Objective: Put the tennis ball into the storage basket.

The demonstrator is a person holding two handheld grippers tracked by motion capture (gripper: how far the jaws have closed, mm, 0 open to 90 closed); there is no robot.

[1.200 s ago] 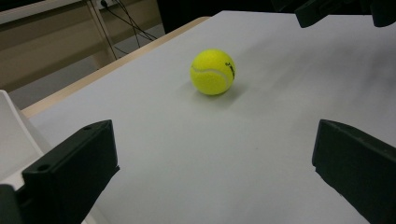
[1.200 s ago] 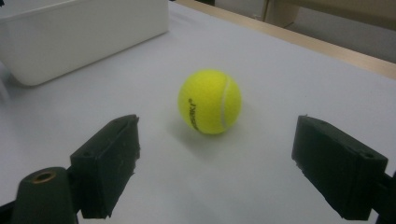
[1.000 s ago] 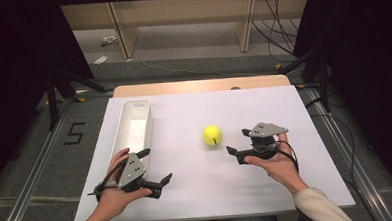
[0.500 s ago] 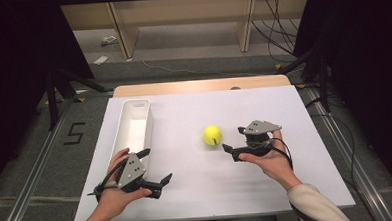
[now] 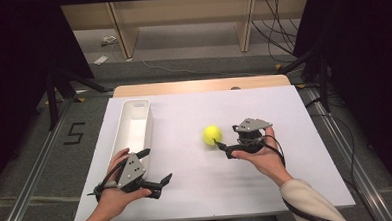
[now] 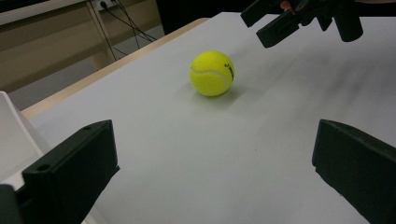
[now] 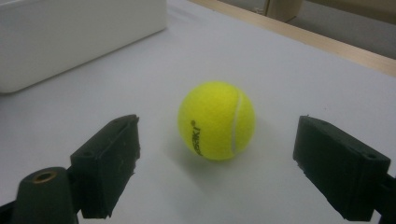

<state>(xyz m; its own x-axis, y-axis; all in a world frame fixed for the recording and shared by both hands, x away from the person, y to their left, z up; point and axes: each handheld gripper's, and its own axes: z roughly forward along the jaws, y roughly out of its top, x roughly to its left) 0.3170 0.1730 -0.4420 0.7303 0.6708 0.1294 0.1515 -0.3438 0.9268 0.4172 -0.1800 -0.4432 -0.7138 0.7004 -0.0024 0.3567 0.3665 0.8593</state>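
- A white table (image 5: 297,186) spreads across the middle of the scene in the high view, with a strip of bare wooden edge (image 5: 183,86) showing along its far side.
- A long white bin (image 5: 132,124) lies on the left part of the table, running from near to far; its inside looks bare.
- The left gripper (image 5: 154,167), held in a hand at the near left of the table just by the bin's near end, has its jaws wide apart with nothing between them; its own view looks across the table toward the ball from well apart.
- The right gripper (image 5: 222,147), held in a hand right of centre with a grey three-cornered plate on top, points left at the ball; its jaws stand wide apart, one to each side of the ball's near face, and the pads do not press on it.
- A yellow tennis ball (image 5: 212,135) rests on the table near its middle, right of the bin and just left of the right gripper's tips; in the right gripper view (image 7: 216,120) it sits just ahead of the open jaws, its white seam and a dark printed word facing the camera.
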